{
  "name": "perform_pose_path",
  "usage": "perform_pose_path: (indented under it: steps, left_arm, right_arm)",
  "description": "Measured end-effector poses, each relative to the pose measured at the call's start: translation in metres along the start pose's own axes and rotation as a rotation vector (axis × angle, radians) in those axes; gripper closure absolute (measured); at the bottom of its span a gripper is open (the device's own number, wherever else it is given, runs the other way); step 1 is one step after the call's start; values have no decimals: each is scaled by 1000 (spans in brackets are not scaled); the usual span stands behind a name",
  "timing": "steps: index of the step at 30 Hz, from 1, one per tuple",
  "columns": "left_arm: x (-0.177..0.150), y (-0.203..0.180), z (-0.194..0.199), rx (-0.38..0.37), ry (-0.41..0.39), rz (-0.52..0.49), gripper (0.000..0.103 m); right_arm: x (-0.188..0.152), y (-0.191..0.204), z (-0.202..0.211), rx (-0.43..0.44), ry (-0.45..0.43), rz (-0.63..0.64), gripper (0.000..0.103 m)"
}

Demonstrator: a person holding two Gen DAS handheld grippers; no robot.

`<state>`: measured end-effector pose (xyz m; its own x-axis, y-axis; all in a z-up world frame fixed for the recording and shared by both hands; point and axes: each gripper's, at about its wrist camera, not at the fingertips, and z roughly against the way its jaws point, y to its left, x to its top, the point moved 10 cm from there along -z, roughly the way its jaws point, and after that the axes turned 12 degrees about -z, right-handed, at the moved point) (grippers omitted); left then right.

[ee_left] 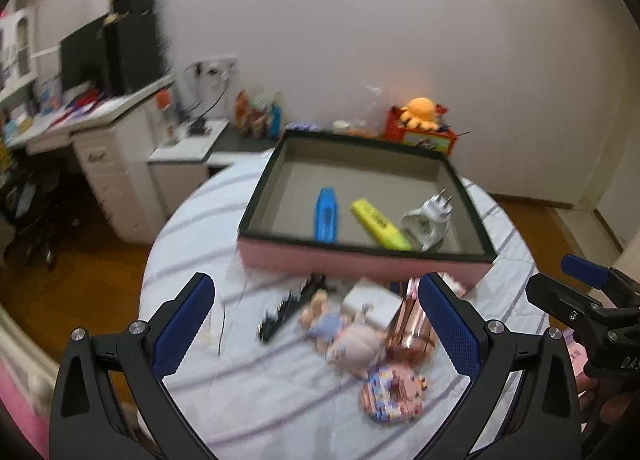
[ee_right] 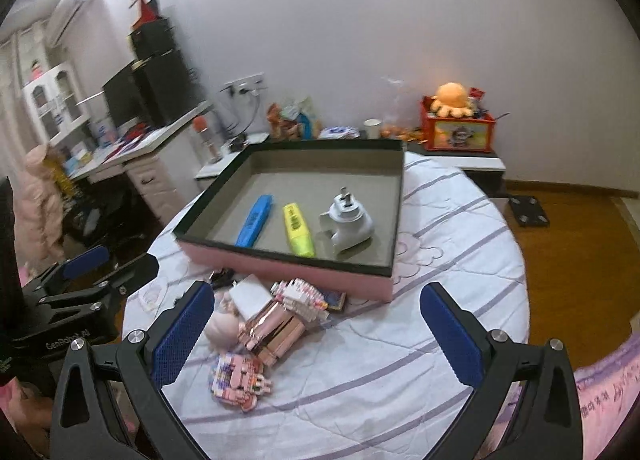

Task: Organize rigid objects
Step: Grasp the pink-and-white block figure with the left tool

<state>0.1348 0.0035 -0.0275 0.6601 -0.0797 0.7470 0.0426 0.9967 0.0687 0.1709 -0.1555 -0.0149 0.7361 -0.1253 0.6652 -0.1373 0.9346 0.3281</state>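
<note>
Right wrist view: "GenRobot.AI" in white letters on the black body of the left gripper (ee_right: 106, 268), left of the box (ee_right: 280, 264). Left wrist view: "BAS", cut off by the frame edge, on the right gripper (ee_left: 560, 280). Print on the markers in the box is too blurred to read.

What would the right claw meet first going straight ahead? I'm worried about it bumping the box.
Likely the bare tablecloth first, since the open right claw points down at it. Farther along that line stands the pink box wall, though depth is unclear.
</note>
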Motion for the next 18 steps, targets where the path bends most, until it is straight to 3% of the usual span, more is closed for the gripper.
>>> perform_pose_path:
  steps: [5,10,18]
  left_arm:
    - [-33,-3,-2,44,67,7,0]
    - [-61,-29,-12,-48,125,5,0]
    - [-82,-69,-37,-113,192,-48,0]
  right_arm:
    - [-17,-1,-6,61,46,11,0]
    - [-25,-10,-9,62,57,-15,0]
    - [-21,-31,-5,22,26,-96,0]
